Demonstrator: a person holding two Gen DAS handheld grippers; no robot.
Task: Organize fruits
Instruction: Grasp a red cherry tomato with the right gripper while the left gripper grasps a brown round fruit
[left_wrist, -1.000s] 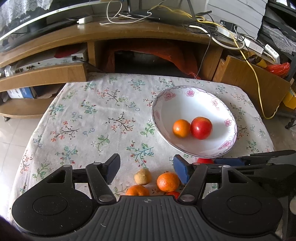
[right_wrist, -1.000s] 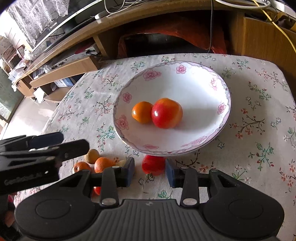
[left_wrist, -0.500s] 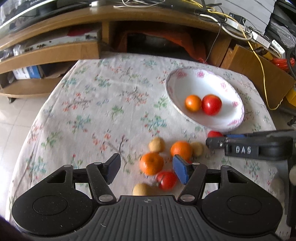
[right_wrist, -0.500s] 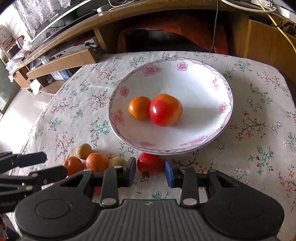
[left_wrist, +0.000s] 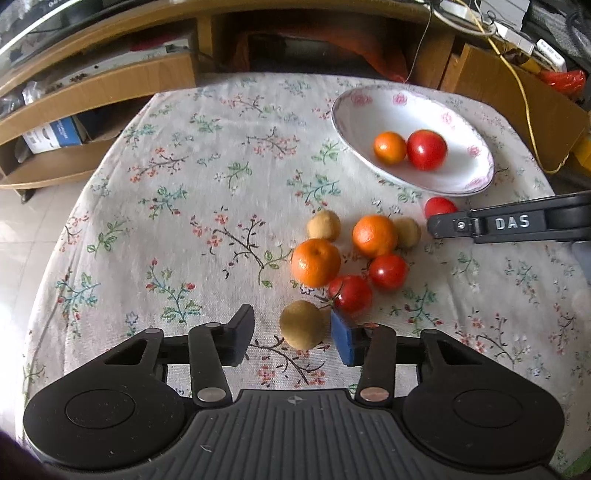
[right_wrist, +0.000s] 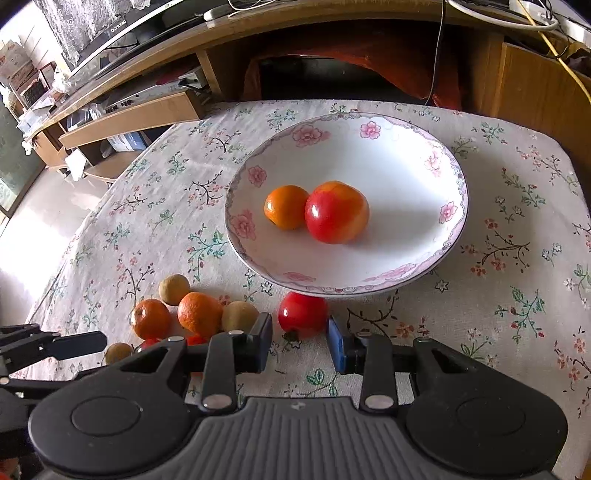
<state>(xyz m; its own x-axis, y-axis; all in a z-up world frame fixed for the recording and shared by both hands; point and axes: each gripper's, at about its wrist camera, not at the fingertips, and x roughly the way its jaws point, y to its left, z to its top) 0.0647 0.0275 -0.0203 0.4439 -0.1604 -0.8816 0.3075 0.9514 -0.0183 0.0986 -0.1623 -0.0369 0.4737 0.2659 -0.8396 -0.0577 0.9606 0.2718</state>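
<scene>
Floral cloth (left_wrist: 207, 206) is covering the tabletop, with the bowl (right_wrist: 424, 147) sitting toward its far right corner, holding an orange (right_wrist: 286, 211) and apple (right_wrist: 336, 211). Left gripper (left_wrist: 291, 336) is hovering spread around a brown fruit (left_wrist: 301, 324). Right gripper (right_wrist: 300, 341) is hovering spread beside a red fruit (right_wrist: 302, 314) near the bowl's front rim.

White bowl (right_wrist: 448, 236) with pink flowers: holds one small orange (right_wrist: 286, 206) touching a bigger red-yellow apple (right_wrist: 336, 212) at its 3 o'clock. Just outside the rim at 6 o'clock, a red tomato (right_wrist: 302, 314). Further toward 8 o'clock, clustered: two oranges (left_wrist: 316, 262) (left_wrist: 375, 235), two tomatoes (left_wrist: 351, 295) (left_wrist: 388, 271), three tan round fruits (left_wrist: 302, 324) (left_wrist: 324, 225) (left_wrist: 407, 232).
</scene>
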